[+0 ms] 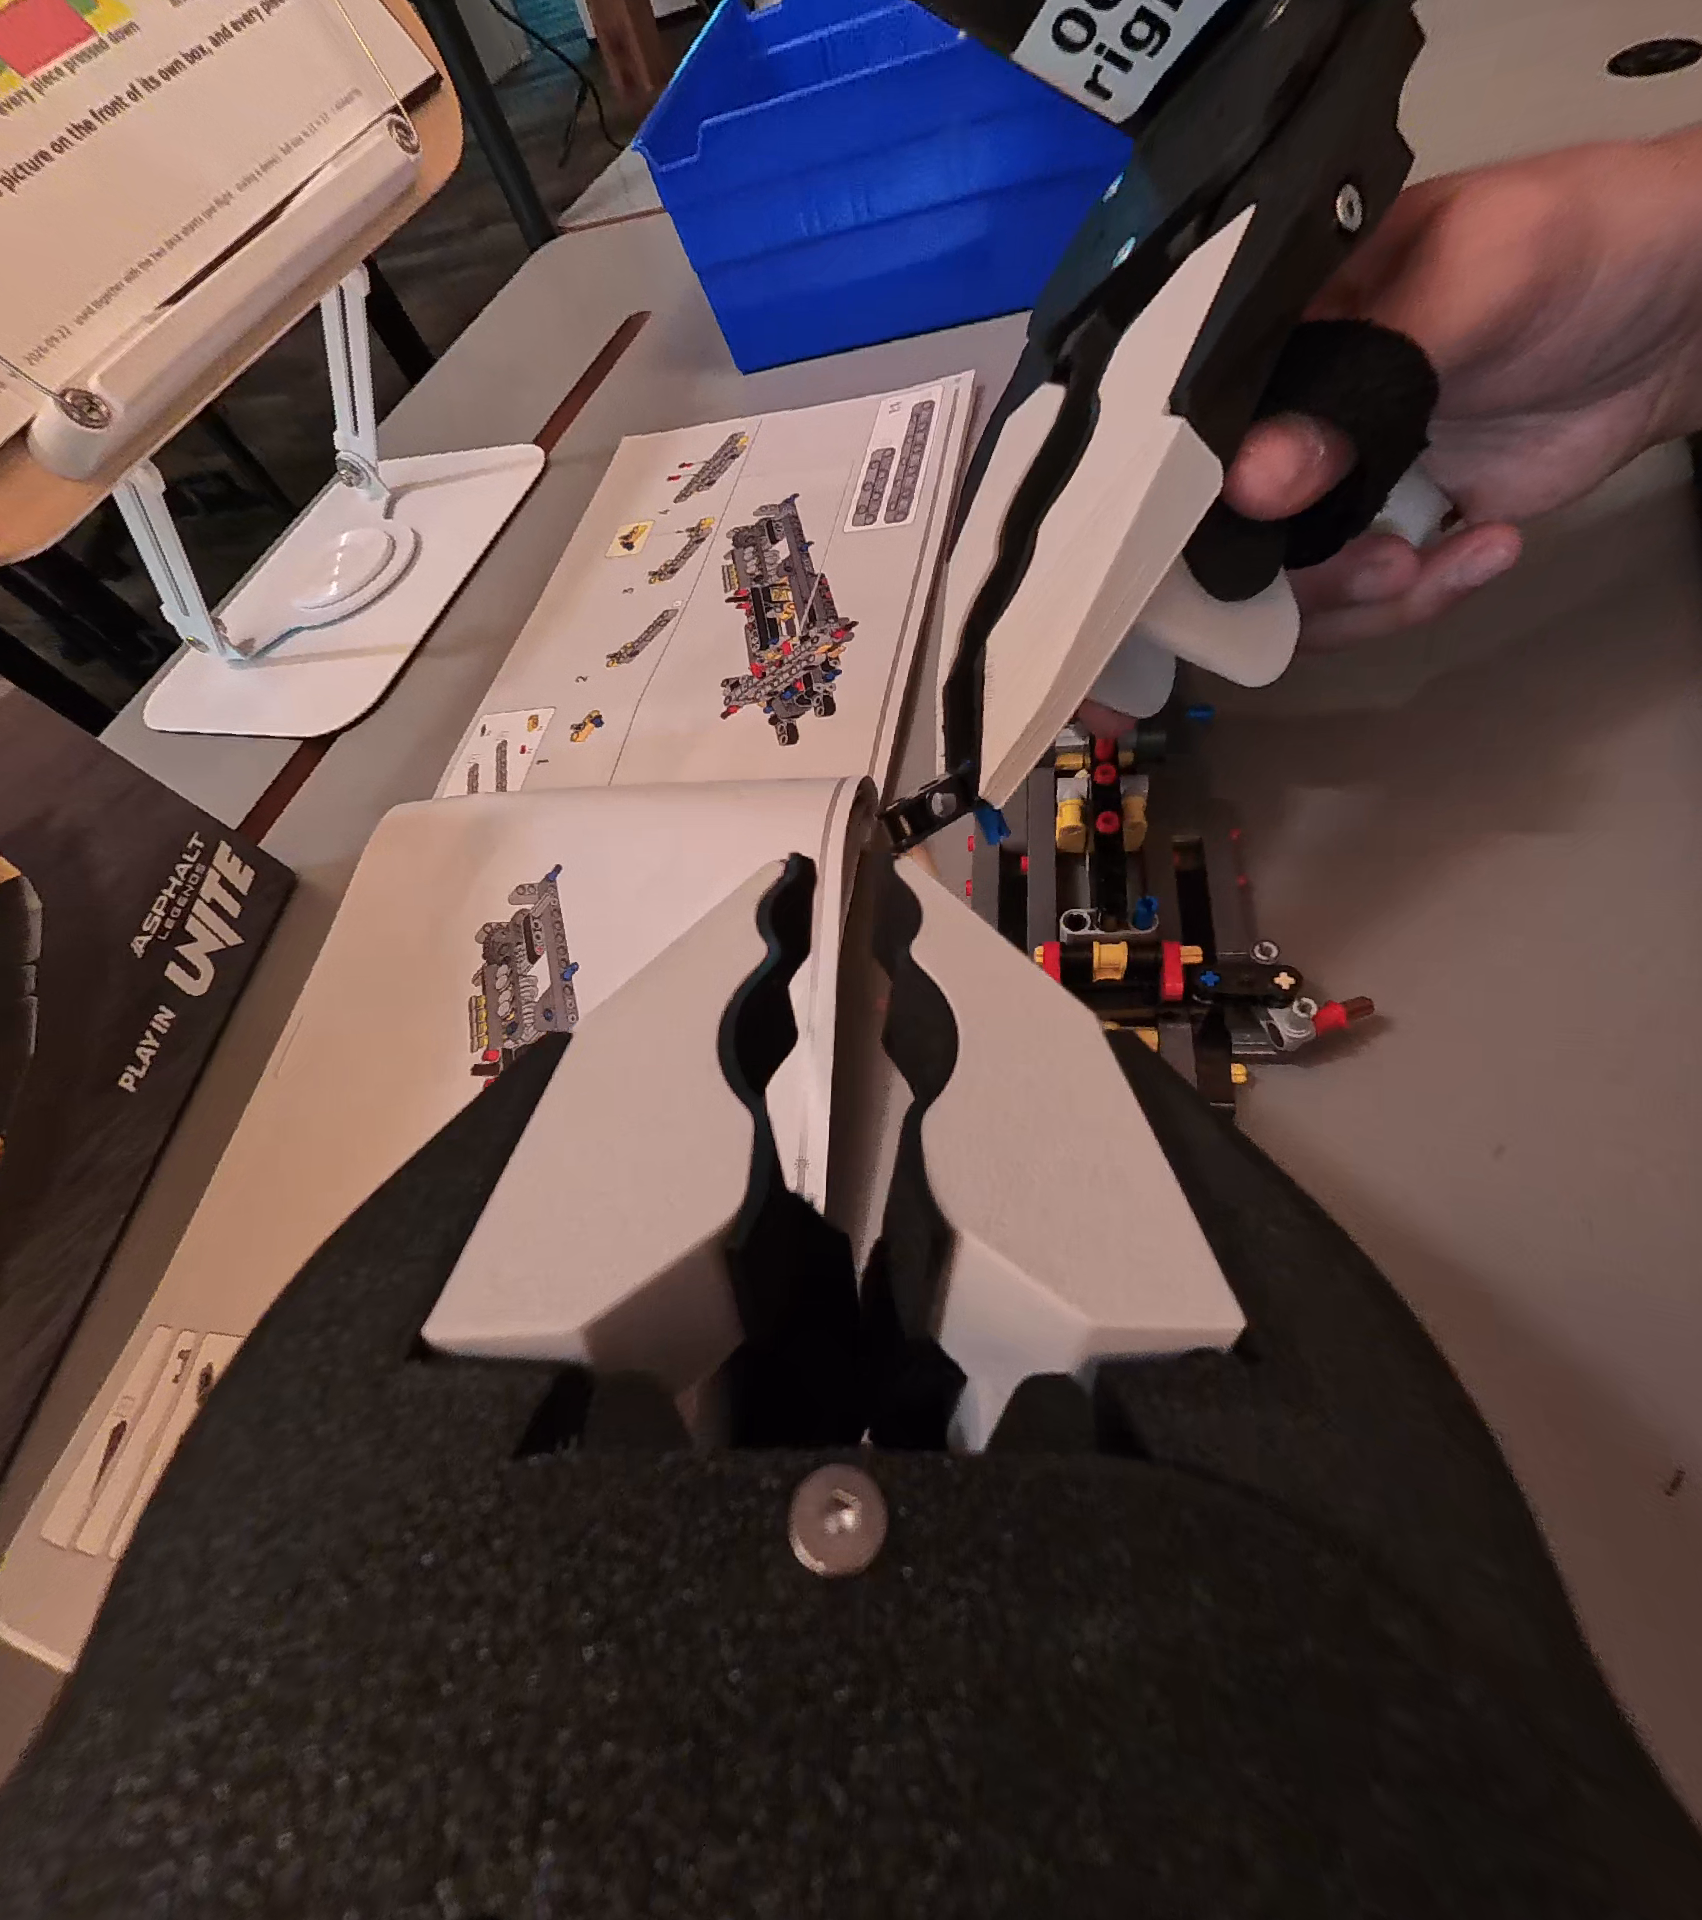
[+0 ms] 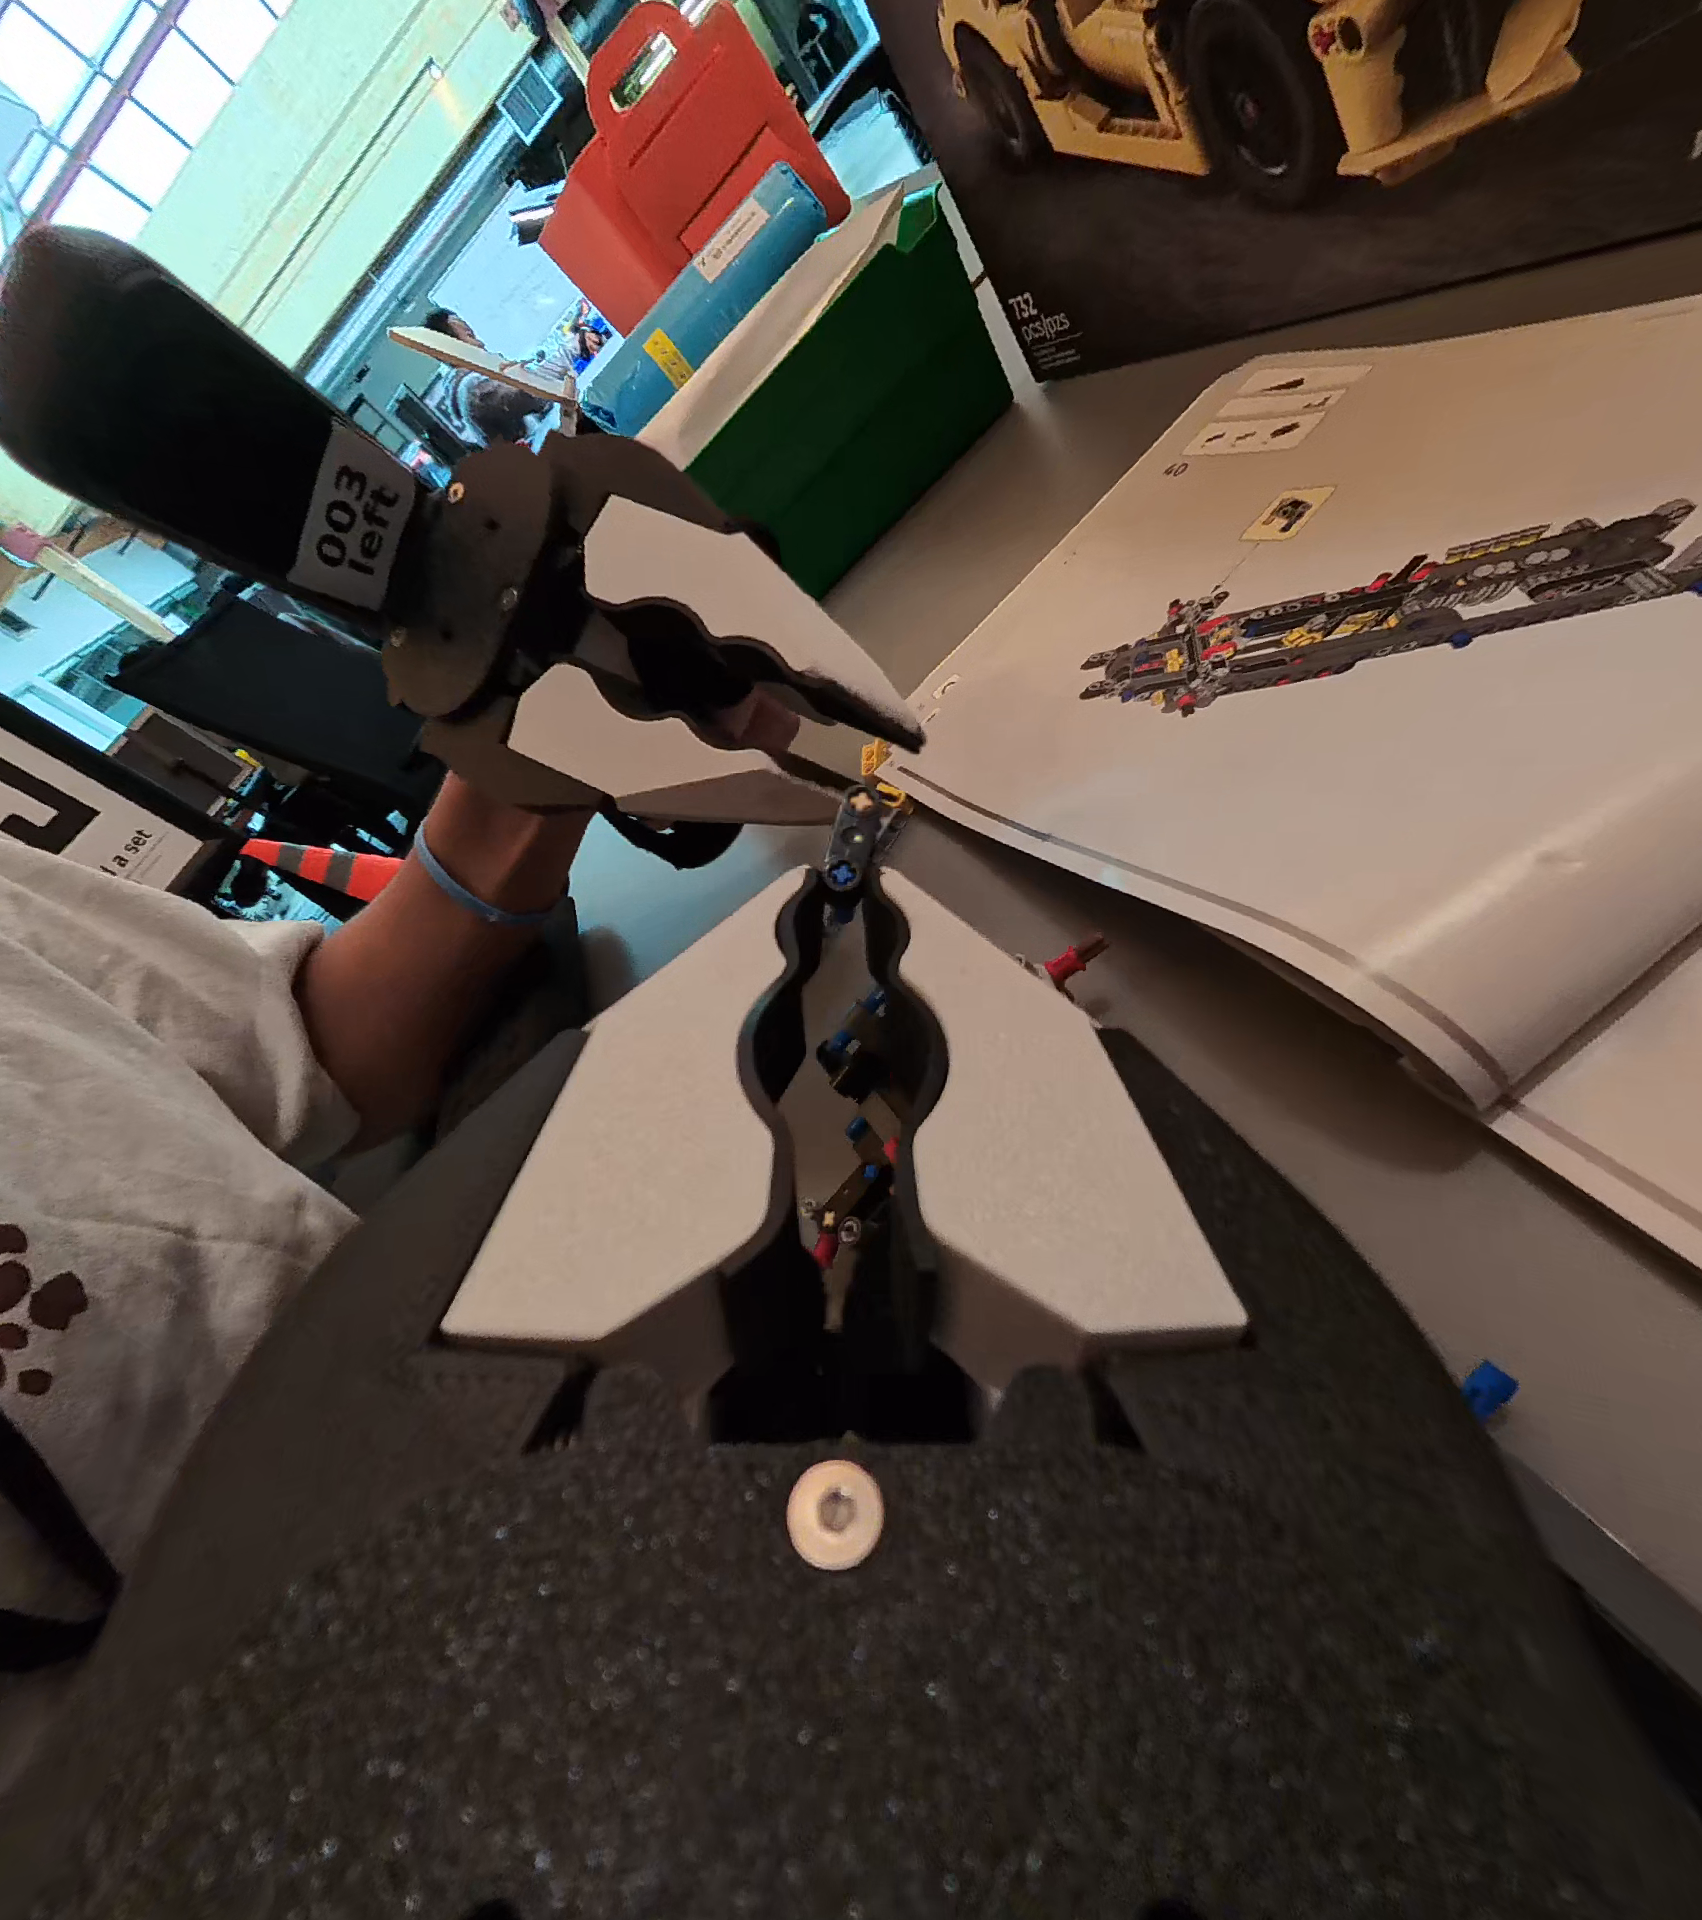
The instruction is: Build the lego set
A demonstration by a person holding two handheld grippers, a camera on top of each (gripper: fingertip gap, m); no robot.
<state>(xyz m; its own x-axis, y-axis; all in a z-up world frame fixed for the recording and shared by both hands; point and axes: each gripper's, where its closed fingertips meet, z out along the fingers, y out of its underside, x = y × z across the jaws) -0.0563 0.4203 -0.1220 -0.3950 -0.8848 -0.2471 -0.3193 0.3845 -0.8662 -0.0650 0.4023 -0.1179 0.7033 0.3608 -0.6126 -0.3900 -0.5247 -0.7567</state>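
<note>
A partly built black Lego chassis point(image 1: 1107, 914) with yellow, red and blue parts lies on the table beside the open instruction booklet point(image 1: 722, 623). My right gripper point(image 1: 961, 790) comes down from the upper right and is shut on a small black beam piece point(image 1: 925, 810), at the chassis's far end. In the right wrist view that piece point(image 2: 852, 842) sticks out of the tips of the right gripper point(image 2: 847, 883), and the chassis point(image 2: 857, 1143) shows through the finger gap. My left gripper point(image 1: 852, 868) pinches the raised edge of a booklet page point(image 1: 816, 1039). It also shows in the right wrist view point(image 2: 914, 740).
A blue bin point(image 1: 878, 187) stands behind the booklet, and a white document stand point(image 1: 338, 623) is at the left. The dark set box point(image 1: 47, 987) lies to the left. A green bin point(image 2: 857, 416) is beyond it. A loose red pin point(image 2: 1070, 961) and a blue piece point(image 2: 1488, 1387) lie near the booklet point(image 2: 1346, 779).
</note>
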